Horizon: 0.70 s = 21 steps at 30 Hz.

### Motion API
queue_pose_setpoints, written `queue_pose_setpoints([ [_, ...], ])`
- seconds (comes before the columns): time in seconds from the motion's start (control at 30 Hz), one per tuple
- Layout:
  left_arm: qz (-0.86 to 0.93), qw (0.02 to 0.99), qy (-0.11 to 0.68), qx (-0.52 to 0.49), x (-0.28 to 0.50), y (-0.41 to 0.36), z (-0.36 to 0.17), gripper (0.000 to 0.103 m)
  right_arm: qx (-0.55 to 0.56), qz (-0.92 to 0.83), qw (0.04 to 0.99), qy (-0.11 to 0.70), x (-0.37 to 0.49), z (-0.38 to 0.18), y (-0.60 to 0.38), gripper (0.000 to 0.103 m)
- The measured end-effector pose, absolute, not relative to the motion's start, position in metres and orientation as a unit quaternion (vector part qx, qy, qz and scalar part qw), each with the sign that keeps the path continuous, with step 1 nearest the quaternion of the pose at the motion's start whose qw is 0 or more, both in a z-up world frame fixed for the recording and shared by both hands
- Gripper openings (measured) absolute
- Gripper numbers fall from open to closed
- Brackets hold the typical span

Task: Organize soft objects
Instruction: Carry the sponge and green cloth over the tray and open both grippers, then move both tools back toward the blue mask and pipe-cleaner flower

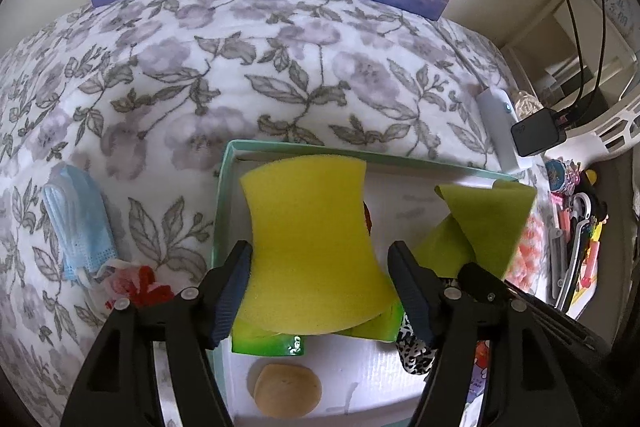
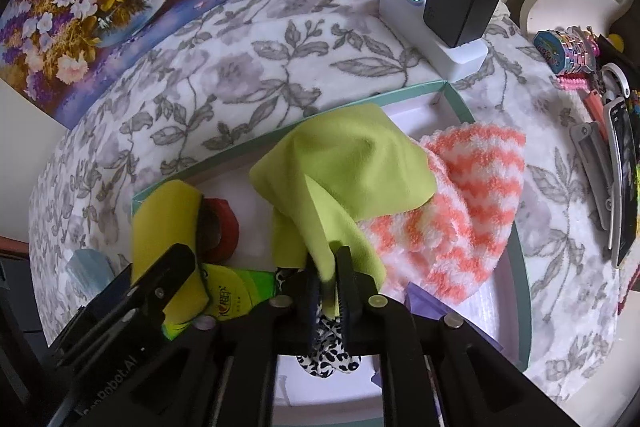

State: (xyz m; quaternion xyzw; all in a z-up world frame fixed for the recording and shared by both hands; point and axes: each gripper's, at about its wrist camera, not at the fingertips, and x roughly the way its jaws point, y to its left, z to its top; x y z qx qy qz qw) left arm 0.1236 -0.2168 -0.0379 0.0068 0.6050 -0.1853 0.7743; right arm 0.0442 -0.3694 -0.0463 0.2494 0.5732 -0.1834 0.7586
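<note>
A yellow sponge [image 1: 316, 239] sits between the fingers of my left gripper [image 1: 318, 251], over a teal-rimmed white box [image 1: 224, 195]. It touches the left pad, with a sliver of gap at the right fingertip, and its near end rests on a green packet [image 1: 272, 343]. My right gripper [image 2: 328, 259] stands slightly open. A lime-green cloth [image 2: 344, 163] hangs loose between its pads and drapes over a fuzzy orange-and-white sock [image 2: 472, 195] in the box [image 2: 460, 99]. A leopard-print piece [image 2: 328, 351] lies under the fingers.
Also in the box are a red tape roll [image 2: 224, 227] and a round beige puff [image 1: 288, 391]. A blue face mask [image 1: 80, 223] and a red-white scrap [image 1: 136, 287] lie left on the floral blanket. A power strip with charger [image 2: 460, 7] and a phone [image 2: 624, 179] sit right.
</note>
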Motion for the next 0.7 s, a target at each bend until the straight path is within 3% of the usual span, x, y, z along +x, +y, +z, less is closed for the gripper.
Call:
queue_pose_setpoints([
  [0.07,-0.184,0.774,0.606,0.005,0.124,-0.215,-0.035,0.071,0.253,-0.181,0.76,0.571,0.044,-0.045,-0.369,0.031],
  [0.13,-0.183,0.774,0.606,0.004,0.125,-0.212,-0.03,0.071,0.251,-0.182,0.763,0.568,0.044,-0.041,-0.368,0.034],
  [0.27,-0.167,0.783,0.599,0.004,0.129,-0.203,-0.022,0.089,0.245,-0.18,0.771,0.559,0.044,-0.029,-0.367,0.038],
  [0.37,-0.165,0.782,0.601,-0.014,0.133,-0.194,-0.017,0.089,0.243,-0.18,0.779,0.55,0.043,-0.019,-0.367,0.05],
  [0.5,-0.144,0.79,0.595,-0.02,0.137,-0.181,-0.008,0.09,0.238,-0.181,0.787,0.54,0.042,-0.008,-0.367,0.052],
  [0.7,-0.102,0.803,0.586,-0.021,0.141,-0.159,0.003,0.096,0.236,-0.181,0.8,0.521,0.04,0.009,-0.366,0.065],
])
